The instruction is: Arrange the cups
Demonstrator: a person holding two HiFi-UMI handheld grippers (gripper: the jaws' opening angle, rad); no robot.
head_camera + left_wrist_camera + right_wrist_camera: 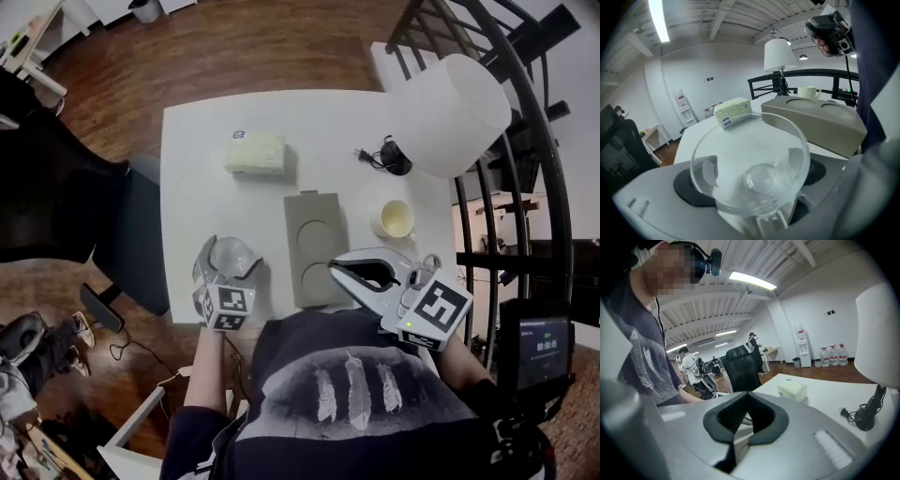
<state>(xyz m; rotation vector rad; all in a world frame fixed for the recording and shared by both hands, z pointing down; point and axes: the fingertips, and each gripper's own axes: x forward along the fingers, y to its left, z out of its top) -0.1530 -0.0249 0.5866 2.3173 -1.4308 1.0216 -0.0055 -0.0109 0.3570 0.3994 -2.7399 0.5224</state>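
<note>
Head view showed the left gripper (228, 265) clamped on the glass cup (232, 253) at the table's (197, 187) near edge, where its slick, sloping wall could slip free or tip, beside the tray (316, 246), the right gripper (336, 272) shut and empty, and the cream cup (395, 219) toward the right edge.

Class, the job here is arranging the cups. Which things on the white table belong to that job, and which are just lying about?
Belong to the job: glass cup, cream cup, grey holder with two round recesses.
Lying about: tissue box, lamp, plug and cable.
</note>
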